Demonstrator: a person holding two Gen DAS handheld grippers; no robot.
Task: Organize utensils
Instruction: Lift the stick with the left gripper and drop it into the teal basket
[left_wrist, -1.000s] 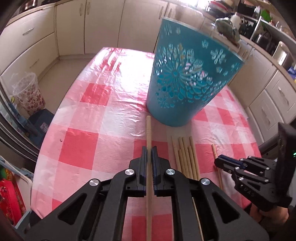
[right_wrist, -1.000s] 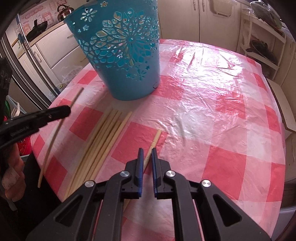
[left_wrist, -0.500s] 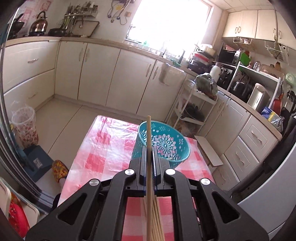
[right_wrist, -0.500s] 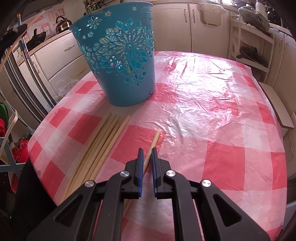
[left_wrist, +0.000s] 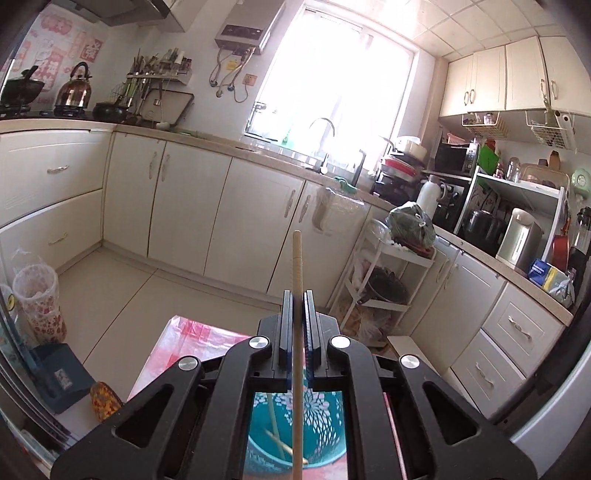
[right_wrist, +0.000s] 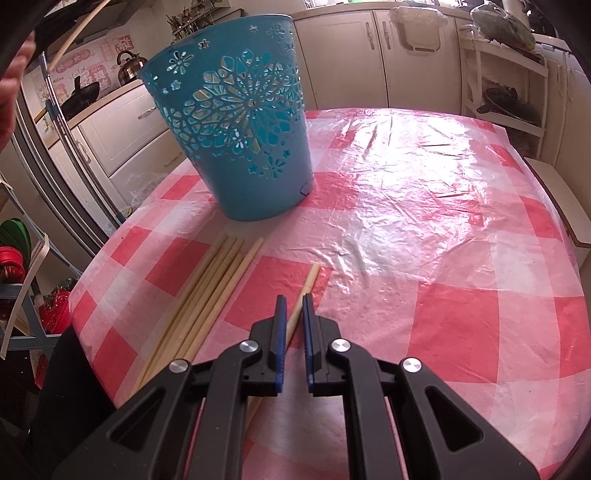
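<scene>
A pale wooden chopstick (left_wrist: 297, 280) is pinched between the blue pads of the left gripper (left_wrist: 297, 306), its ridged tip sticking out past the jaws toward the far cabinets (left_wrist: 184, 206). The stick's lower length runs back through the gripper frame. Seen through that frame, directly beneath, is the open mouth of a teal bin (left_wrist: 325, 417) with flower cut-outs; at least one more stick (left_wrist: 284, 445) lies slanted inside it, though the frame hides most of the interior.

In the right wrist view the same bin (right_wrist: 236, 122) stands upright on the far left part of a table (right_wrist: 424, 206) covered in a red-and-white checked cloth under clear plastic. Near the bin, toward the table's near left edge, a bundle of chopsticks (right_wrist: 207, 291) lies side by side. Just right of the bundle a single chopstick (right_wrist: 304, 291) lies apart, slanting toward the right gripper (right_wrist: 294, 308). That gripper's jaws are pressed almost together with a narrow gap, holding nothing, poised above the single stick's near half.

At the top left corner, a hand (right_wrist: 11, 81) and the raised chopstick (right_wrist: 75, 35) are partly visible.
</scene>
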